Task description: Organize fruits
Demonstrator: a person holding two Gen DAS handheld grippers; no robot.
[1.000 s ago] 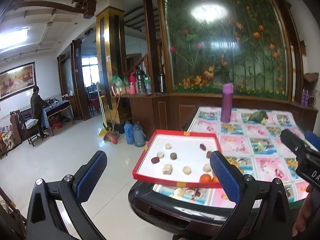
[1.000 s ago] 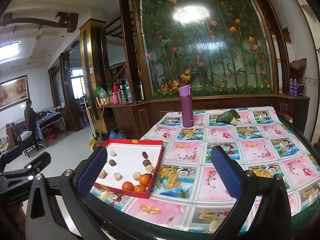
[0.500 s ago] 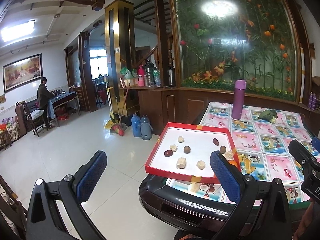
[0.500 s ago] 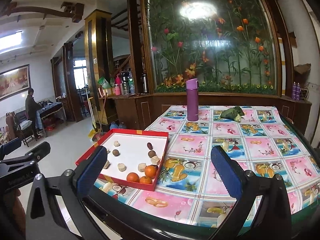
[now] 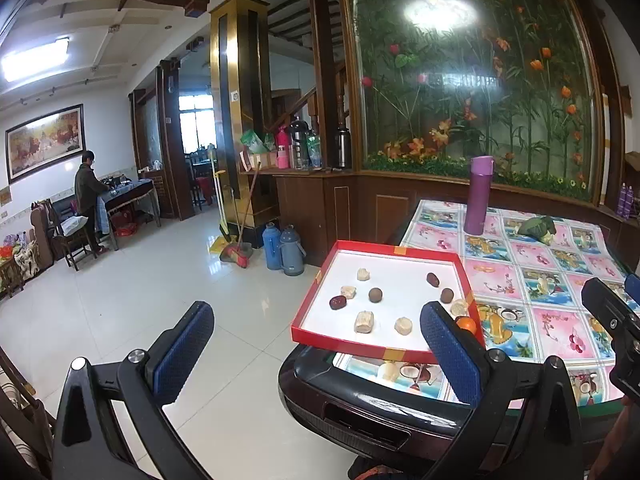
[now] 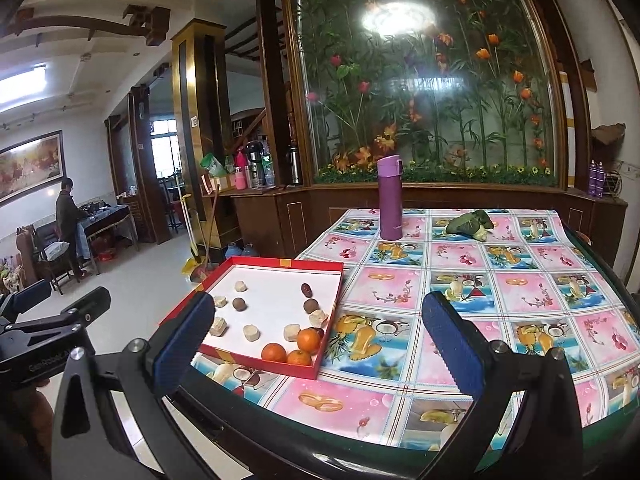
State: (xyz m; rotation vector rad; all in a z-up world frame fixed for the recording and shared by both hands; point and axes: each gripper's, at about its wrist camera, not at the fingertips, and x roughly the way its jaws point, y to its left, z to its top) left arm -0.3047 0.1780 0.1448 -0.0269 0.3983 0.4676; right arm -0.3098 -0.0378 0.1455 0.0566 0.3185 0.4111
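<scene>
Before the red tray (image 6: 256, 312), both grippers' fingers stay spread, now nearer.

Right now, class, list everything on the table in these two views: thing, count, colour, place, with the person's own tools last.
Shallow red cardboard tray: one, red rim, white floor, table's near left corner.
Round oranges: three, orange, clustered in the tray's near right corner.
Pale beige chunks: about seven, cream, scattered in the tray.
Dark brown round fruits: at least four, brown to dark red, in the tray.
Tall purple flask: one, upright, far side of table.
Green leafy bundle: one, right of the flask.
Patterned plastic tablecloth: one, pink and blue.
Left hand-held gripper: one, black with blue pads, open.
Right hand-held gripper: one, same colours, open.
</scene>
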